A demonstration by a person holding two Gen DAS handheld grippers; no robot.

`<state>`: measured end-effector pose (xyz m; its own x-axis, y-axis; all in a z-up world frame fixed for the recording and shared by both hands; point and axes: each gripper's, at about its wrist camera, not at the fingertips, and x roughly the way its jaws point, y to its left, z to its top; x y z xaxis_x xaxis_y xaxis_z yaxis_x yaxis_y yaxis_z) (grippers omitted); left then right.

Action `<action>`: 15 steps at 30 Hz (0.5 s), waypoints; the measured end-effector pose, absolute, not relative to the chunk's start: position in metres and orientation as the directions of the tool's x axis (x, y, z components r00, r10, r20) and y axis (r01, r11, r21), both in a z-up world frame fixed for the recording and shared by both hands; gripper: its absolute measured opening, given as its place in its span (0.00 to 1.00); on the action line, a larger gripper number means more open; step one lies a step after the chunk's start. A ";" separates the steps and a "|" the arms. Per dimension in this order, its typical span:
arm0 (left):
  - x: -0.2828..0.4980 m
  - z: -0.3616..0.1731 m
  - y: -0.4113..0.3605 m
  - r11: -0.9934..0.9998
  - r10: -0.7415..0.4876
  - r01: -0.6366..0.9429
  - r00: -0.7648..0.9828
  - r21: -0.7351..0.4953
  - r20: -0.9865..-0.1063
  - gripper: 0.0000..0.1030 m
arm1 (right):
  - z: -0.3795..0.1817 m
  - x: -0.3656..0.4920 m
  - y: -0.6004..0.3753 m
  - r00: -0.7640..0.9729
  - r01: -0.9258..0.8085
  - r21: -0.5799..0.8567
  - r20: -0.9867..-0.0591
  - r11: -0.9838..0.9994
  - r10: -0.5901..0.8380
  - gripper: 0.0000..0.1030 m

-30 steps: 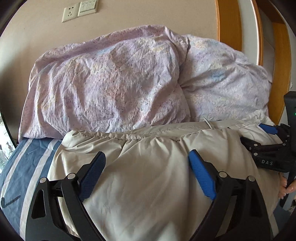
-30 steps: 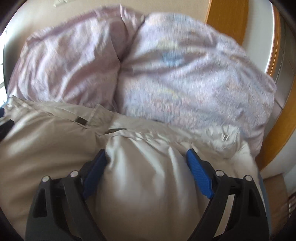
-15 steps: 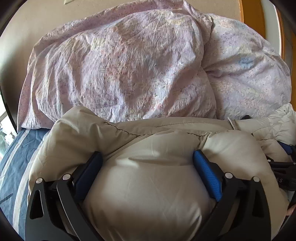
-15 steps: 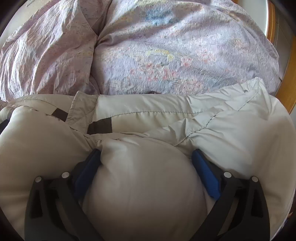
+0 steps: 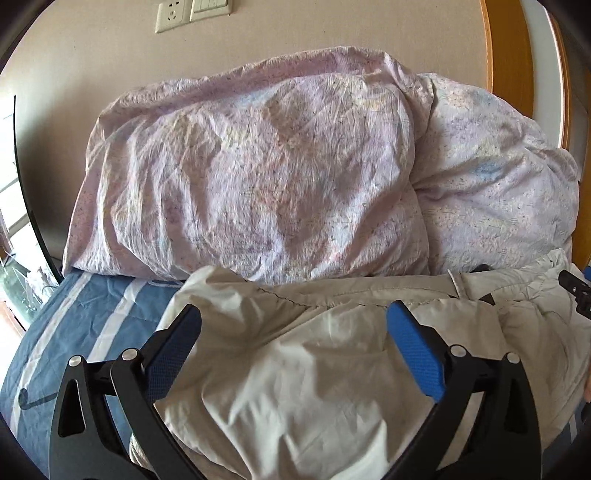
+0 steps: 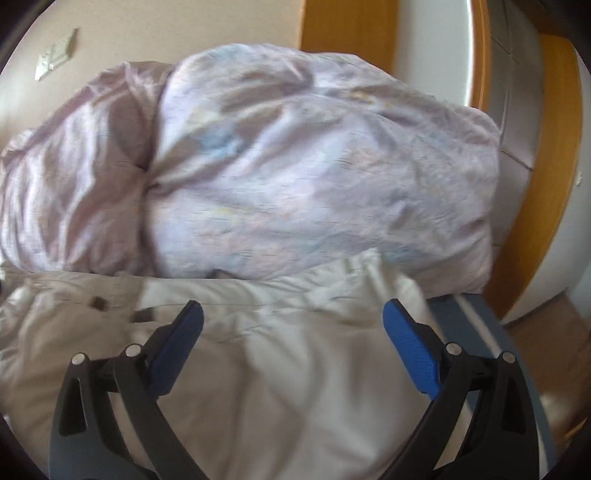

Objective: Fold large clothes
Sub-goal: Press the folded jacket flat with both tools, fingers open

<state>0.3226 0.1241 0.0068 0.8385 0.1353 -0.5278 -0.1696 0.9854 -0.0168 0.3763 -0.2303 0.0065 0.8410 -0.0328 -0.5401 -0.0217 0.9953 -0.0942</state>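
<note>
A puffy beige padded jacket (image 5: pixel 332 369) lies on the bed in front of the pillows; it also fills the lower half of the right wrist view (image 6: pixel 258 369). My left gripper (image 5: pixel 293 325) is open, its blue pads spread wide just above the jacket's left part. My right gripper (image 6: pixel 293 319) is open over the jacket's right part, near its stitched upper edge. A bit of the right gripper (image 5: pixel 576 291) shows at the right edge of the left wrist view. The right wrist view is blurred.
Two large pink-lilac floral pillows (image 5: pixel 258 177) (image 6: pixel 314 177) are piled against the beige wall behind the jacket. A blue sheet with white stripes (image 5: pixel 74 325) covers the bed at left. A wooden door frame (image 6: pixel 554 184) stands at right. Wall sockets (image 5: pixel 192 13) sit above.
Both grippers have pulled back and up from the jacket, where they pressed down half a second ago. The jacket's bulge has flattened and more of the wall and bed shows.
</note>
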 end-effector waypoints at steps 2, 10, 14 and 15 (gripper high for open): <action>0.326 0.008 0.122 0.985 0.153 -0.173 0.839 0.009 -0.522 0.99 | -0.001 0.383 -0.238 0.835 -0.004 -0.102 -0.548 0.995 -0.053 0.94; 0.344 -0.013 0.116 0.964 0.265 -0.221 0.808 0.147 -0.526 0.99 | -0.019 0.399 -0.229 0.814 0.042 -0.189 -0.563 0.981 -0.144 0.94; 0.357 -0.032 0.132 0.962 0.264 -0.250 0.770 0.106 -0.581 0.99 | -0.048 0.415 -0.235 0.761 0.066 -0.198 -0.624 0.978 -0.178 0.94; 0.358 -0.035 0.137 0.964 0.251 -0.252 0.767 0.082 -0.590 0.99 | -0.051 0.416 -0.237 0.759 0.070 -0.190 -0.627 0.979 -0.176 0.94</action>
